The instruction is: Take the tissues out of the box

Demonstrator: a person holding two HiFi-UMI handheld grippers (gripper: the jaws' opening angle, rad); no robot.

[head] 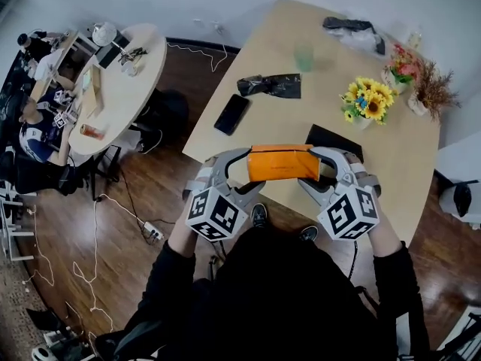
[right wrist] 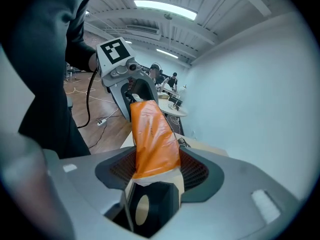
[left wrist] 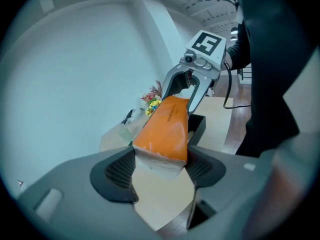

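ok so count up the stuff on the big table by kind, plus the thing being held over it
orange tissue pack, held above the table edge: 1
black box: 1
phone: 1
green cup: 1
flower bunches: 3
dark crumpled bags: 2
total: 9

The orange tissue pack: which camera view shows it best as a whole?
The head view: the whole orange tissue pack shows there, held between the left gripper and the right gripper. Each gripper view shows it foreshortened, one end pinched in its own jaws.
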